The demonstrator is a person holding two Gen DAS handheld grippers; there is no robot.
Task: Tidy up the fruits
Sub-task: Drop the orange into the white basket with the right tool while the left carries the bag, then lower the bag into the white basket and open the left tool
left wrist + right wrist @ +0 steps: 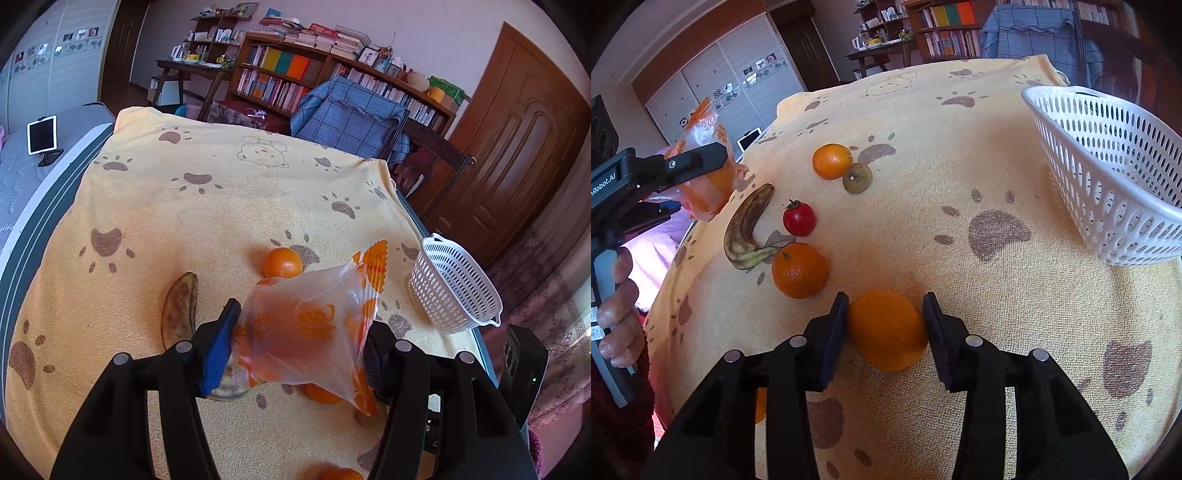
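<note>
Your right hand-held gripper (886, 328) grips an orange (886, 330); squeeze gently and carry it to the white basket (1108, 162). Your left hand-held gripper (299, 332) holds a wrapped orange (306, 332); keep it high.

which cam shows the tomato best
The right wrist view: the red tomato sits unobstructed on the towel between the banana and two oranges. In the left wrist view it is not visible; the held bag covers that area.

Left gripper (299, 332) raised, fingers clamped; right gripper (886, 328) low, fingers closed.
</note>
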